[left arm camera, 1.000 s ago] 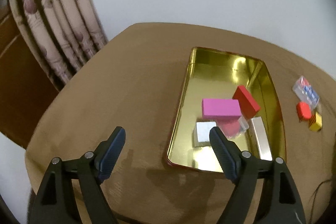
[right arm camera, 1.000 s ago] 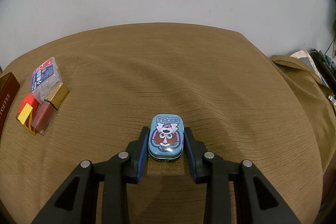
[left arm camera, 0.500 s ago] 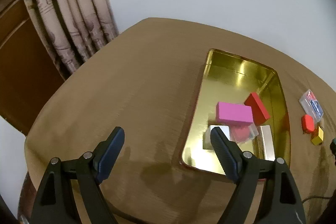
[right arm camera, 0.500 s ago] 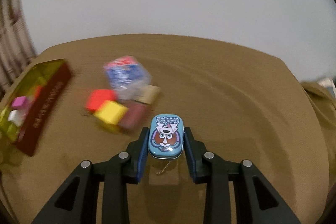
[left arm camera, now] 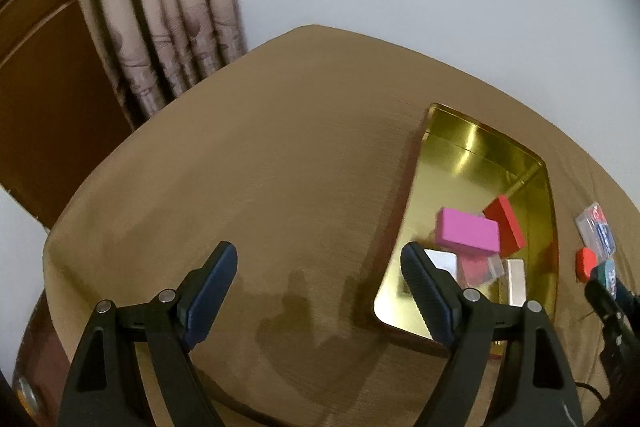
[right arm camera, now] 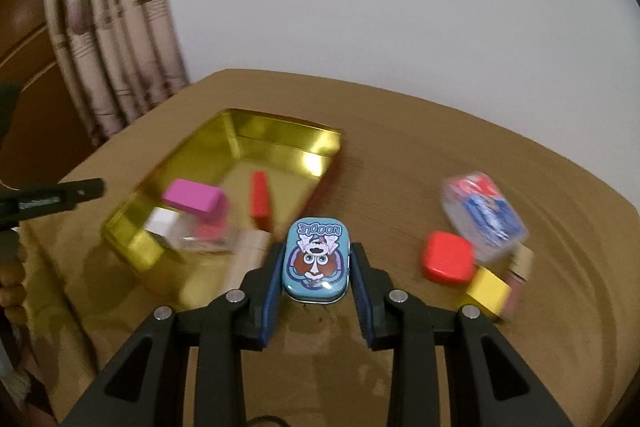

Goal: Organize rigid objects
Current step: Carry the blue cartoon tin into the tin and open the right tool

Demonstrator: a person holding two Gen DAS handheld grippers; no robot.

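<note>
Glossy gold metal rectangular tray (right arm camera: 280, 143) gleaming, matt ribbed brown tablecloth (left arm camera: 260, 187) lying, shiny printed blue tin (right arm camera: 317, 259) glinting

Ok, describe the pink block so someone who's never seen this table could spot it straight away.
Find the gold tray on the brown table. The pink block lies in its near half, partly on top of a white block, left of a red block. It is the only pink thing there.

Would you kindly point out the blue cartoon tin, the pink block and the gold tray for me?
blue cartoon tin (right arm camera: 317, 259): right wrist view, middle of its printed lid.
pink block (left arm camera: 467, 234): left wrist view, its top face.
gold tray (right arm camera: 280, 135): right wrist view, its far inner wall.
</note>
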